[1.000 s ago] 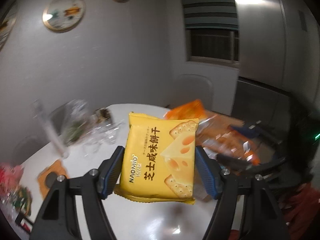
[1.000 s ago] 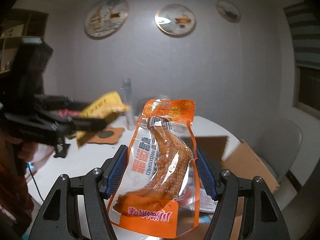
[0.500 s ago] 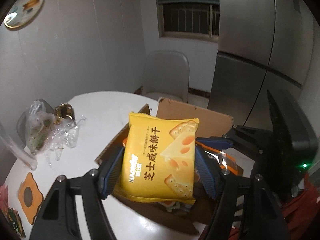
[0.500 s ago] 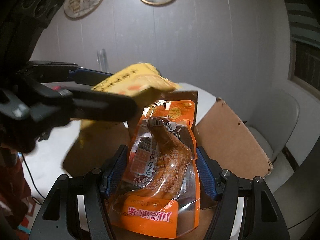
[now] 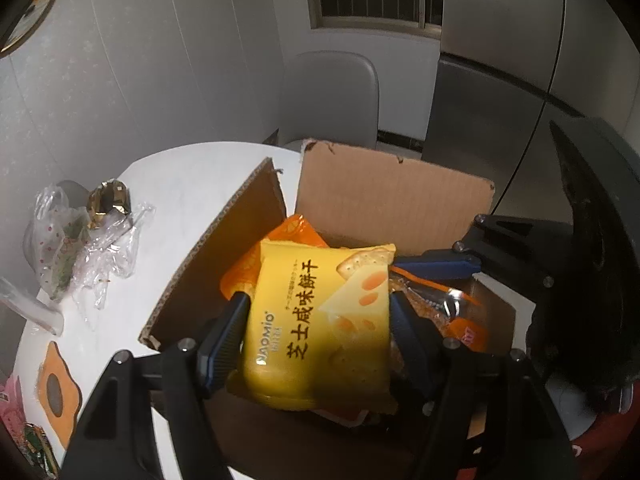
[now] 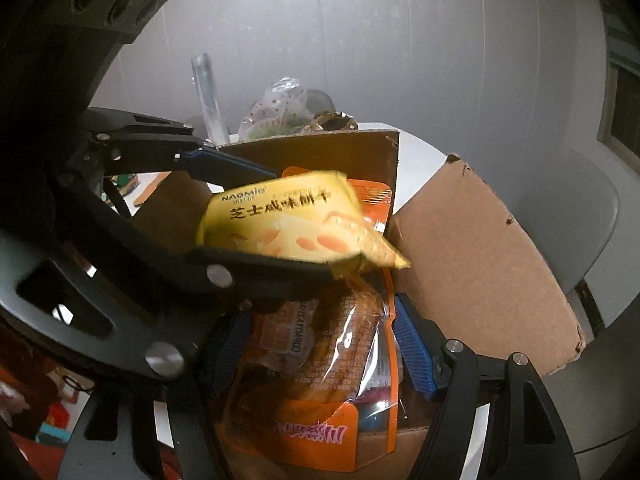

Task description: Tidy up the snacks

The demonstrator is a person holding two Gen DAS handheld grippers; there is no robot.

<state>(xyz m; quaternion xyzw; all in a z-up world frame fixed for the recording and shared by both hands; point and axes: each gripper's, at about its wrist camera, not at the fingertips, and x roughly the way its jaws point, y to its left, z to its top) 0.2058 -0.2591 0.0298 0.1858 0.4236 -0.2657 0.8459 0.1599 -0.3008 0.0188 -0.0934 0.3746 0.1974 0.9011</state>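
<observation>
Left gripper (image 5: pixel 318 332) clamped on cheese cracker packet (image 5: pixel 320 320), directly above right gripper (image 6: pixel 320 344). Right jaws just easing apart around sausage pouch (image 6: pixel 320 380); grip uncertain. Risk: packets colliding over cardboard box (image 5: pixel 384 196), pouch snagging.

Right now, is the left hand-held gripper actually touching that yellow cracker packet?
Touching. The left wrist view shows the left hand-held gripper with both blue pads pressed against the sides of the yellow cracker packet, held over the cardboard box.
</observation>
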